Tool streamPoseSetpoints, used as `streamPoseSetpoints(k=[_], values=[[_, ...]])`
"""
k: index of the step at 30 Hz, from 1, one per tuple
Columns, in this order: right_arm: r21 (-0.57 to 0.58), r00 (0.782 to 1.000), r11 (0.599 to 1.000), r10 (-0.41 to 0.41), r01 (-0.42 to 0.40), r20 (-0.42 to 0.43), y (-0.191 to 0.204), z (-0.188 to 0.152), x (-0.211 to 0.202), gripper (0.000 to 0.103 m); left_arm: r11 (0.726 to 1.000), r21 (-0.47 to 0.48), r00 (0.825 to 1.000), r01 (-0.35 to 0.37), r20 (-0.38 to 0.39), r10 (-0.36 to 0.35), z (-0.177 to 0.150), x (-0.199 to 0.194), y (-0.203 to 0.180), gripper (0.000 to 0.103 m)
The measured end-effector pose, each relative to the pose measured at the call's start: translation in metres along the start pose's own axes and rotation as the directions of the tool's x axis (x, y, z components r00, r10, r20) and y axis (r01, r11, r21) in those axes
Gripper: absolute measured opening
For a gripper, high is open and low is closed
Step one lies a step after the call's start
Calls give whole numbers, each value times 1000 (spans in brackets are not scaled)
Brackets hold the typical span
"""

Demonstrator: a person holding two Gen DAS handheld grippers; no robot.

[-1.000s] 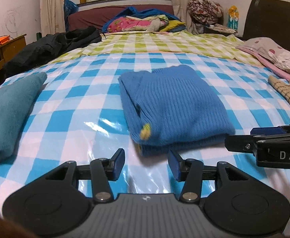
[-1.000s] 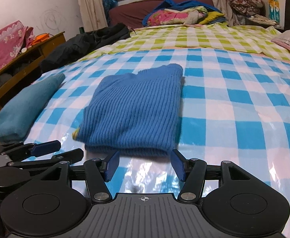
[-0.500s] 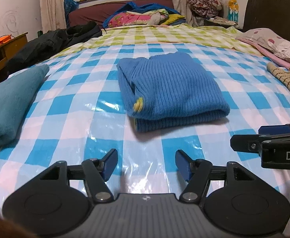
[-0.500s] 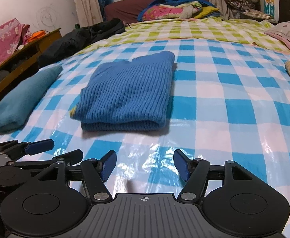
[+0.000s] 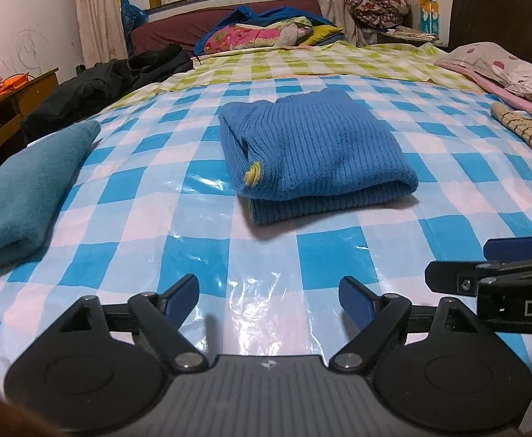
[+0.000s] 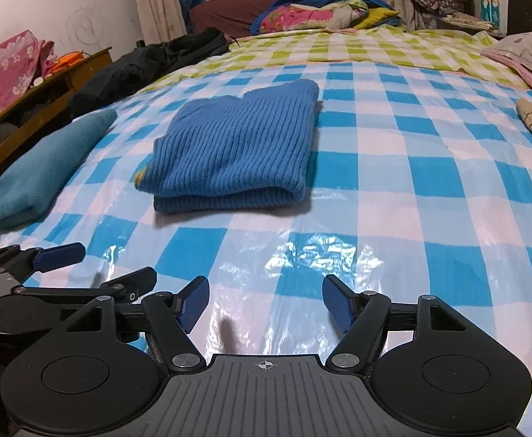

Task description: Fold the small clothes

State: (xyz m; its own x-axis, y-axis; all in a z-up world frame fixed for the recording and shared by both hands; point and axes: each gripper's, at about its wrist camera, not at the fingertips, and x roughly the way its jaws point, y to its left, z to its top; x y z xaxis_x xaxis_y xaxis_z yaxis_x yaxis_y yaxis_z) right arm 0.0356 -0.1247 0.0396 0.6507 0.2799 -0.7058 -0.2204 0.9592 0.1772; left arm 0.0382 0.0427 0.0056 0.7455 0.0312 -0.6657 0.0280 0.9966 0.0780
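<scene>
A blue ribbed knit garment (image 5: 313, 153) lies folded into a thick rectangle on the blue-and-white checked plastic sheet (image 5: 251, 255) over the bed; a small yellow trim shows at its near left corner. It also shows in the right wrist view (image 6: 237, 149). My left gripper (image 5: 269, 296) is open and empty, low over the sheet, well short of the garment. My right gripper (image 6: 265, 304) is open and empty, beside the left one and equally short of the garment. Each gripper shows side-on in the other's view.
A folded teal cloth (image 5: 26, 189) lies at the left of the sheet. A checked beige cloth (image 5: 528, 134) and pink bedding (image 5: 499, 69) lie at the right. A black jacket (image 5: 98, 87) and piled clothes (image 5: 266, 31) lie farther back. A wooden shelf (image 6: 29, 102) stands left.
Both grippers have pulled back from the folded blue garment, which now lies farther ahead, and their jaws have opened wider. The garment has not moved.
</scene>
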Motion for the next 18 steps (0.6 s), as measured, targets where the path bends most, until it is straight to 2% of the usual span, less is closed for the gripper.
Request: streamPoseSetpoints(k=[6,12,18], values=[[7,1000,1000,-11,11,-5,-2,-9,-1,70,999,19,1000,-26,-4,26,-5,-2,-4,95],[2,999,999,-36,36,-17,-3,-18,0,71,1000,-12,1000,0,-17,0,-9,-2,-1,96],[-3,998,998,-66,66,-12,-3,-22,0,72,1000,-2,1000,-14,-9,14,-10,-5,-4,97]])
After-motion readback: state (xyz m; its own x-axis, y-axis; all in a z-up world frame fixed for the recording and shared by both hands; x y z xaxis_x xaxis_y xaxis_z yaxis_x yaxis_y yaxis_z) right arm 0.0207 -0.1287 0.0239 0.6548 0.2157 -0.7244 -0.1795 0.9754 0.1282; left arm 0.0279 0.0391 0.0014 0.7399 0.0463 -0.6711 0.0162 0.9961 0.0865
